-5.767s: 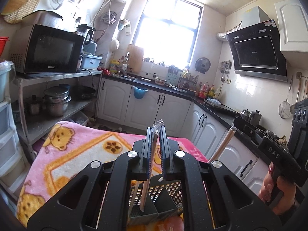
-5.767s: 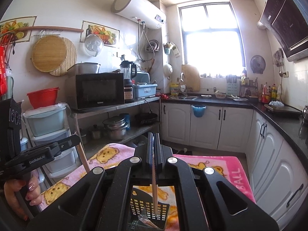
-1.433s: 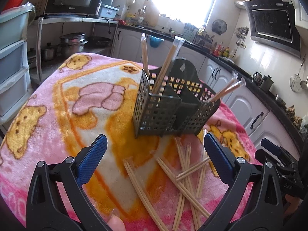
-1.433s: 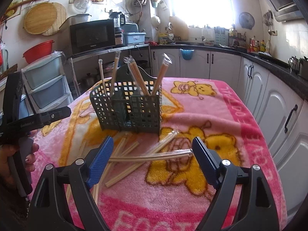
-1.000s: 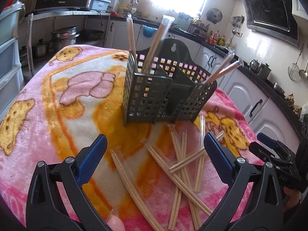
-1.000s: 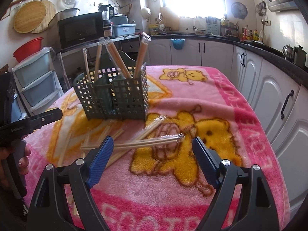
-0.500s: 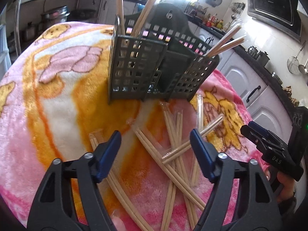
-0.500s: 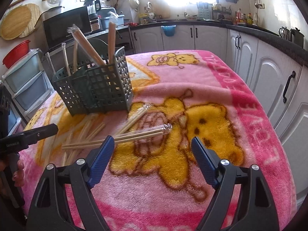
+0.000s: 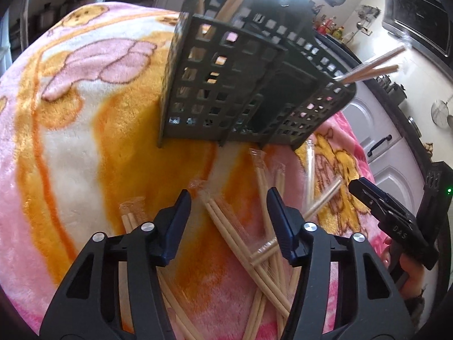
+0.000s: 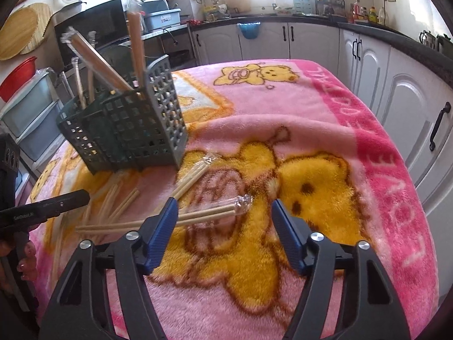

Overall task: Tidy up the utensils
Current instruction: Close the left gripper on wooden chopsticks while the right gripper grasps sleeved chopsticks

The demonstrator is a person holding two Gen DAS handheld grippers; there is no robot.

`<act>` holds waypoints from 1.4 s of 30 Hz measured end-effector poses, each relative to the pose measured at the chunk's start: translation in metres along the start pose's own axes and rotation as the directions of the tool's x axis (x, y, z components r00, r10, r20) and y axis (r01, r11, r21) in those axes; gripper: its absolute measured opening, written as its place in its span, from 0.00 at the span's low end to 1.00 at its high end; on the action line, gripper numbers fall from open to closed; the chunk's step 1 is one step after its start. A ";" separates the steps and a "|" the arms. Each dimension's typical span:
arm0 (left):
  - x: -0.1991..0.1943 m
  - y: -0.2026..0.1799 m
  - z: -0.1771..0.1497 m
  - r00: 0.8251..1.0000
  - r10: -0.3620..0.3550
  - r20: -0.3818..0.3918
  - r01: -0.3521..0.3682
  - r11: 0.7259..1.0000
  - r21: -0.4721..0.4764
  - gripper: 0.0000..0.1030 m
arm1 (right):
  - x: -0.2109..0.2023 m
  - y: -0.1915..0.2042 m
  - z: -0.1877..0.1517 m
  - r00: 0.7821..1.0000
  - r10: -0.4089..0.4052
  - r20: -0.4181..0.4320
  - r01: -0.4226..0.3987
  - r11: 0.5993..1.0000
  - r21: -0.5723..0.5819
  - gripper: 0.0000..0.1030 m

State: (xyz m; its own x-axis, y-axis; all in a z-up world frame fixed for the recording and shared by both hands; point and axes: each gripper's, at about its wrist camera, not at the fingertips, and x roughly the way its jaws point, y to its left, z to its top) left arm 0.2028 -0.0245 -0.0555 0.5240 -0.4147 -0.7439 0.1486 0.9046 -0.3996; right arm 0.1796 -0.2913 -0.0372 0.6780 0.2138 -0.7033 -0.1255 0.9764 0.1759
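We see a pink blanket point(image 9: 85, 90) with yellow bears spread over the counter. On it stands a dark basket point(image 9: 243, 85) with square holes, and some wrapped chopsticks stick up out of it. In front of the basket more chopsticks point(image 9: 240, 235) lie loose on the blanket, crossing each other in a messy pile. Our left claw point(image 9: 228, 211) hangs just over this pile. Its jaws are partway apart and closing, with one wrapped pair lying between them, but the blue pads do not press on it. Farther right, our right claw point(image 10: 224, 222) hangs low over one wrapped pair point(image 10: 181, 216) that lies across the bear picture, a little apart from the pile. Its jaws are closing too, and the pair runs past the left pad into the gap, but nothing is pinched. In the right wrist view the basket point(image 10: 127, 130) stands behind and to the left of this pair.
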 end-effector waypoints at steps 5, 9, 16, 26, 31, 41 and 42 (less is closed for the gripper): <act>0.009 0.002 0.002 1.000 0.017 -0.013 -0.017 1.000 -0.013 0.37 | 0.015 -0.013 0.003 0.997 0.073 -0.038 -0.069 0.993 0.093 0.52; 0.011 0.001 0.002 1.000 0.027 -0.010 -0.027 1.000 -0.007 0.36 | 0.027 -0.019 0.002 0.991 0.115 -0.071 -0.104 0.983 0.149 0.42; 0.012 0.000 0.004 0.999 0.049 -0.007 -0.049 0.999 0.001 0.32 | 0.031 -0.022 0.002 0.991 0.115 -0.066 -0.103 0.981 0.165 0.35; 0.019 -0.010 0.005 0.994 0.105 0.005 -0.105 0.994 0.031 0.23 | 0.036 -0.005 0.005 0.996 0.030 -0.084 -0.026 0.998 0.056 0.20; 0.019 -0.009 0.004 0.993 0.121 0.010 -0.121 0.992 0.035 0.17 | 0.035 -0.006 0.005 0.997 0.033 -0.076 -0.028 0.998 0.061 0.07; 0.007 0.002 0.003 0.995 0.094 0.023 -0.094 0.995 0.014 0.02 | 0.013 -0.006 0.003 0.998 0.055 -0.018 -0.053 0.995 0.084 0.06; 0.005 0.002 0.003 0.996 0.089 0.029 -0.089 0.996 0.013 0.02 | 0.009 -0.006 0.004 0.998 0.057 -0.006 -0.056 0.995 0.084 0.06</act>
State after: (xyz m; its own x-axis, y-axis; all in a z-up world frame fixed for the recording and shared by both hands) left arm 0.2084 -0.0240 -0.0582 0.5590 -0.3299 -0.7607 0.1125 0.9391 -0.3247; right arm 0.1889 -0.2956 -0.0416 0.6654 0.2693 -0.6962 -0.1019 0.9567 0.2727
